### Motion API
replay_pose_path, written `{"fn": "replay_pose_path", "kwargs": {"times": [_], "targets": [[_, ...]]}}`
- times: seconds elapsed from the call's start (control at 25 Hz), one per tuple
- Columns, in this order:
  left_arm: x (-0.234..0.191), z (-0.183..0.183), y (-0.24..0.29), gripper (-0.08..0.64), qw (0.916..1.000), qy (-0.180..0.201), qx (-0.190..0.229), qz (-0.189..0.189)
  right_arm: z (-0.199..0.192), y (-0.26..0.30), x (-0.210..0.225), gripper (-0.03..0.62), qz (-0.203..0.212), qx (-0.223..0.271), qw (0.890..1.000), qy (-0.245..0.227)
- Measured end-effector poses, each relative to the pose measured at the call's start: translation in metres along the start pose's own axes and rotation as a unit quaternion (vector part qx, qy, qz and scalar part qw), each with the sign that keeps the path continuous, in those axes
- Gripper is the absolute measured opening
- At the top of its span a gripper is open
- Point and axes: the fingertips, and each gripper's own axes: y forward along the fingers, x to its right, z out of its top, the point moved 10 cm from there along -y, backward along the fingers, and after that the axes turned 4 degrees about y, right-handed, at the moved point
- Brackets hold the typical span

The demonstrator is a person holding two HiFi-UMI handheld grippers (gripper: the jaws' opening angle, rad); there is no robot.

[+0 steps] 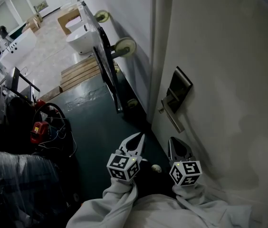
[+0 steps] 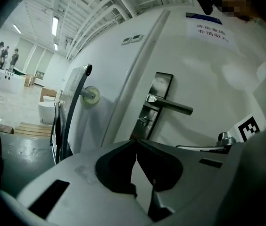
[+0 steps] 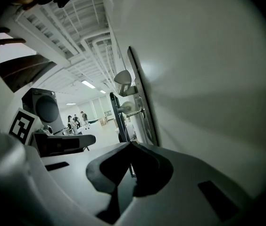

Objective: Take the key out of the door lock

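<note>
My left gripper [image 2: 136,145] has its jaws pressed together on nothing, and my right gripper [image 3: 130,146] looks the same. The key [image 2: 145,121] sits in the door lock [image 2: 161,84], under the handle [image 2: 170,107], apart from both. I judge this the approach: next I open the jaws and line up on the key.

dark green floor [image 1: 96,122] with a wooden pallet [image 1: 79,72] at its far edge.

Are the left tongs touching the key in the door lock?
Apart. Left gripper view: the key sits clear beyond the left tongs, lock plate showing between.
</note>
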Motion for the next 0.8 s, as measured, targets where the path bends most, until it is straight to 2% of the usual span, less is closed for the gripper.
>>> {"fn": "replay_pose_path", "kwargs": {"times": [0.4,0.68,0.8], "targets": [[-0.022,0.011,0.027,0.015,0.9974,-0.008,-0.018,-0.069,0.001,0.017,-0.006,0.052,-0.041,0.019,0.999,0.02],[-0.039,0.012,0.041,0.017,0.988,-0.084,-0.016,-0.129,-0.002,0.02,-0.011,0.052,-0.074,0.032,0.996,0.028],[-0.045,0.014,0.046,0.017,0.9846,-0.099,-0.019,-0.143,-0.004,0.022,-0.014,0.052,-0.084,0.033,0.995,0.03]]}}
